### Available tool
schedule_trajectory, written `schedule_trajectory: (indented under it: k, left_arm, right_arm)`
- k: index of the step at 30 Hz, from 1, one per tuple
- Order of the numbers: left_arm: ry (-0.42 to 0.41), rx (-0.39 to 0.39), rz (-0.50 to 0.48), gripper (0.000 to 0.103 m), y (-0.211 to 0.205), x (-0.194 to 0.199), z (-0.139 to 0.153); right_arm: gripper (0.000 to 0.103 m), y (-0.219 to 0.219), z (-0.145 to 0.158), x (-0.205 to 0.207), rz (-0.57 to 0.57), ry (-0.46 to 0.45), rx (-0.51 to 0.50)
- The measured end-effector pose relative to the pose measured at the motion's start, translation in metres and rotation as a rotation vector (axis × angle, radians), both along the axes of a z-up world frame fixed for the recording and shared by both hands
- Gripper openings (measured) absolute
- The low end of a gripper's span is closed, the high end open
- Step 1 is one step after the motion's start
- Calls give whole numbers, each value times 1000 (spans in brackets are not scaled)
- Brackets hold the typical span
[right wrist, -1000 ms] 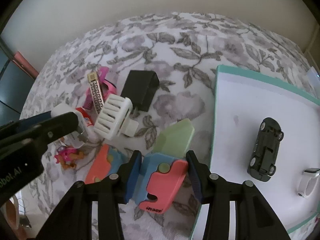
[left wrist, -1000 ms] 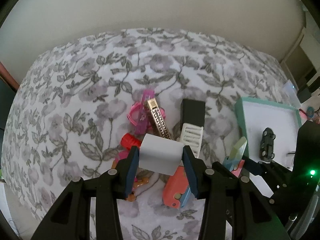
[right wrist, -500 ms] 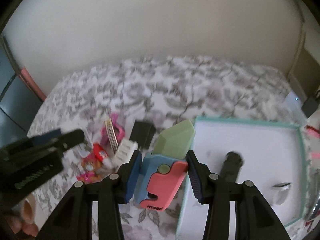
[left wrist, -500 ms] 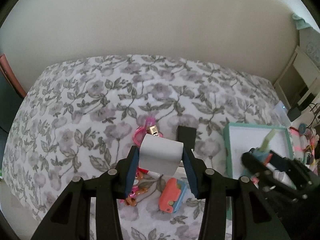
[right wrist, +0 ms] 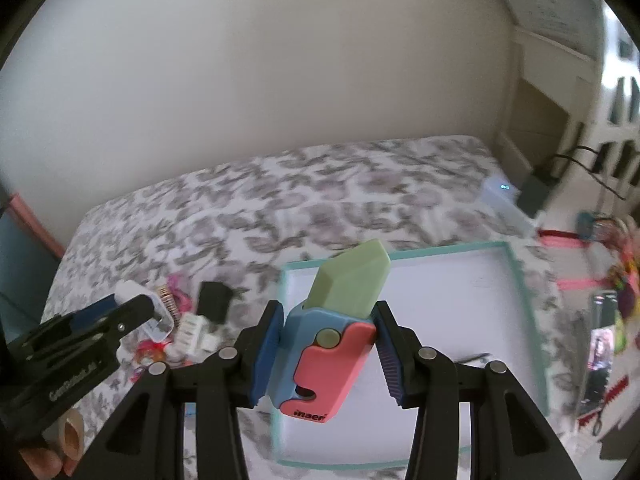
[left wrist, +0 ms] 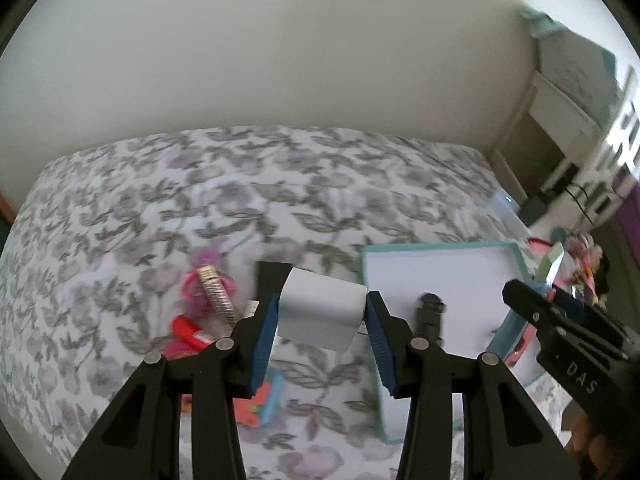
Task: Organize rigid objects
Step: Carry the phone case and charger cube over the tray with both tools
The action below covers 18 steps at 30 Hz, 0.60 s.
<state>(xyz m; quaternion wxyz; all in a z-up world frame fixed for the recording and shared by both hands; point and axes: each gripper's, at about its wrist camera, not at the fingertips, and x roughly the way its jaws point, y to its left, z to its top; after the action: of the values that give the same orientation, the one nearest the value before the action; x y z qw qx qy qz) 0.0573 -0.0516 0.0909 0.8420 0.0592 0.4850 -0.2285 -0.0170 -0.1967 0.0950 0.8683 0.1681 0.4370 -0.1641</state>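
My left gripper is shut on a white box-shaped block and holds it well above the floral bed, left of a teal-rimmed white tray. My right gripper is shut on a blue, pink and green toy knife held high over the same tray. A dark toy car lies in the tray. The right gripper also shows at the right of the left wrist view; the left gripper shows at the left of the right wrist view.
A pile stays on the bed: pink hair clip with gold comb, black block, red-capped tube, orange-blue toy, white slotted piece. Clutter lies on the floor at right. A wall stands behind the bed.
Both grippers have risen high above the bed with their objects and moved right toward the tray. The pile on the bed looks smaller and farther away.
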Motion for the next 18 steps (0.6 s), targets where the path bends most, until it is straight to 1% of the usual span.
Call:
schedule_trajectory:
  k: [5,7,10,14,16,18]
  left_arm:
    - [17,19,-73,46,-31,-13,-5]
    - [19,40,-101,46,-43,-19,-9]
    - [31,87,-140,46,-59,-26,-20]
    - [77,138,-185,46,-78,-32,-41]
    - [100,154,-202,46,-83,-34,-50]
    - [116,187,-210,46,-88,-36,-61]
  right_arm:
    - [48,-20,0,-19,-69,40,-51]
    - [48,-26,-3,-25,-89,64,-61]
    - [48,-36,-10,-29,-102,84,-47]
    - [48,-38,-32,-26,-74,165,-68]
    - [49,-40,-49,-24,-59,205,-34]
    - [49,-42,-66,-22,-52,241,2]
